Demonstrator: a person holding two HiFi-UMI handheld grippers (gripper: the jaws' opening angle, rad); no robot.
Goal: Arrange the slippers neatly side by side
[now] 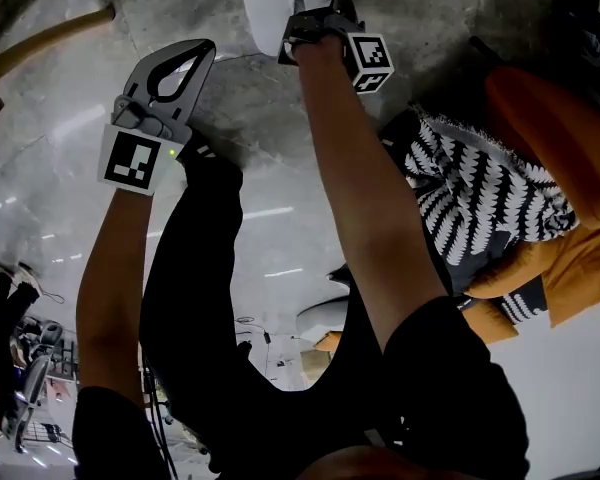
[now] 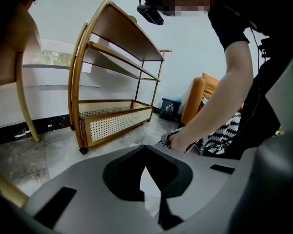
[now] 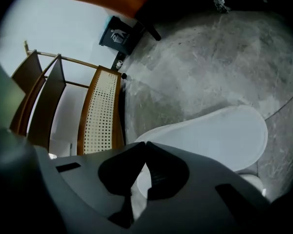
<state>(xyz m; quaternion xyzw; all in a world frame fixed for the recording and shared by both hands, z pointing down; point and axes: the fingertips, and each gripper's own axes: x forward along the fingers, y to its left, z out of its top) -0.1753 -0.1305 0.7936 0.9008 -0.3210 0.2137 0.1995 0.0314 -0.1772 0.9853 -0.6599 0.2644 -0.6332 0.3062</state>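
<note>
Slippers lie on the far floor at the right gripper, shut and seemingly empty like the left gripper; we'd open wide, then pinch one edge.

White pictogram on the dark bin

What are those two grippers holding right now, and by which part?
Left gripper: shut, empty. Right gripper: shut at the white slipper's near edge; whether it pinches that edge cannot be told.
</note>
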